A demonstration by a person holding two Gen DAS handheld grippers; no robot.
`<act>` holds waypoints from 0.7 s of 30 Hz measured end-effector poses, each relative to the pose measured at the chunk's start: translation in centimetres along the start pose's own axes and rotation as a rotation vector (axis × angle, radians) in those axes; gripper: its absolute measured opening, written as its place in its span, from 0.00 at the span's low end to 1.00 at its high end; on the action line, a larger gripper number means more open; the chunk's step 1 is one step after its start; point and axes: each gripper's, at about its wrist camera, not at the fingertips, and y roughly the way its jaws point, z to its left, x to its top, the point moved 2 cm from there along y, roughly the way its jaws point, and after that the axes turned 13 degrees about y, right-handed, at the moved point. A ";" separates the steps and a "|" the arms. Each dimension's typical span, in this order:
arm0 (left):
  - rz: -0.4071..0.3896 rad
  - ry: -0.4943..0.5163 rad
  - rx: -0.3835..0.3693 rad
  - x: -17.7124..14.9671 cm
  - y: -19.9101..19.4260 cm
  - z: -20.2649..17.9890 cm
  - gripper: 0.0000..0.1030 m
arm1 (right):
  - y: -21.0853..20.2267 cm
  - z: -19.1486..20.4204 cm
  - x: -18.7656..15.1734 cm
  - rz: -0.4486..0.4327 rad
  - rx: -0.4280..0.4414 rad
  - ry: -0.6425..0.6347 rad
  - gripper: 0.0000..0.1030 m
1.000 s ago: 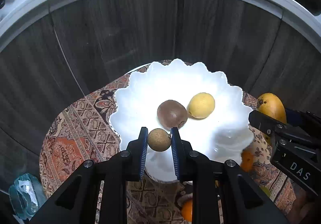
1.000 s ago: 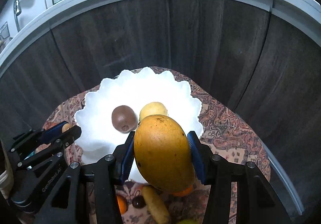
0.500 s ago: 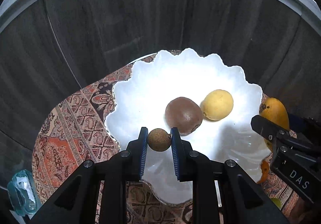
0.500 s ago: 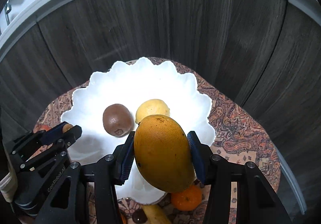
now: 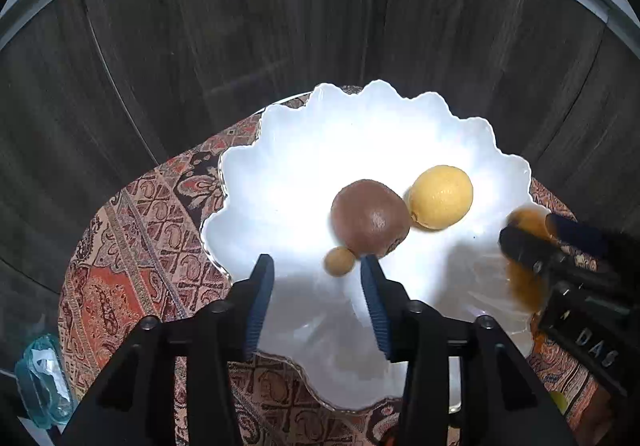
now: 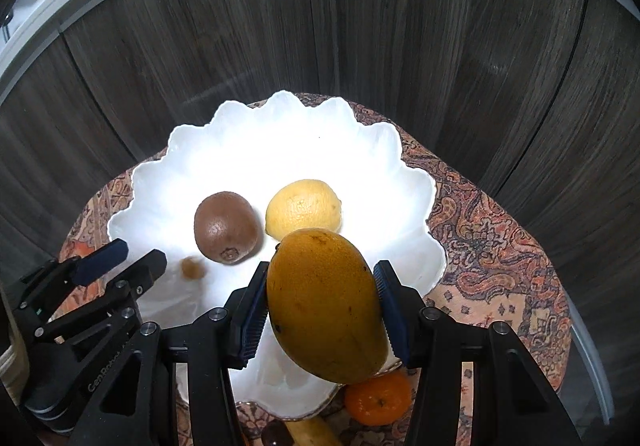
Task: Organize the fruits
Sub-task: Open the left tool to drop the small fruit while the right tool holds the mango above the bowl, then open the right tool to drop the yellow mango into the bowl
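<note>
1. While my right gripper point(image 6: 322, 306) is clamped on the mango point(image 6: 326, 306), the thing that matters for the coming move is where that fruit hangs: over the near right part of the white scalloped bowl point(image 6: 280, 134), inside the rim, with the bowl floor below and ahead of it.
2. The mango's long axis runs roughly along my line of sight, tilted down toward me, its far end pointing at the lemon point(image 6: 304, 208), which lies just beyond it. I judge a release should go to the bare floor on the right, clear of the lemon.
3. My left gripper point(image 5: 318, 286) is spread wide and holds nothing. The small brown fruit point(image 5: 339, 261) lies in the bowl just ahead of its tips, touching or almost touching the kiwi point(image 5: 370, 218).
4. The kiwi and the lemon lie side by side near the bowl's centre, kiwi to the left.
5. The right gripper is the one over the free space; the left is nearer the kiwi.
6. An orange point(image 6: 378, 398) and other fruit wait on the patterned cloth point(image 6: 492, 230) over the worktop, below the mango.
7. Writing: "DAS" on the right gripper's body in the left view; lettering on the left gripper's body in the right view, too warped to read with confidence.
</note>
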 end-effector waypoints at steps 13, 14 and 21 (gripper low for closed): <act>-0.067 -0.016 0.062 0.4 -4.2 0.2 0.88 | -4.6 0.1 1.3 -0.123 -0.036 0.005 0.82; -0.073 -0.016 0.065 0.4 -4.6 0.2 0.89 | -4.9 0.0 1.3 -0.125 -0.035 0.008 0.82; -0.103 -0.017 0.081 0.4 -7.3 0.0 0.92 | -7.2 -0.5 1.0 -0.143 -0.038 0.023 0.82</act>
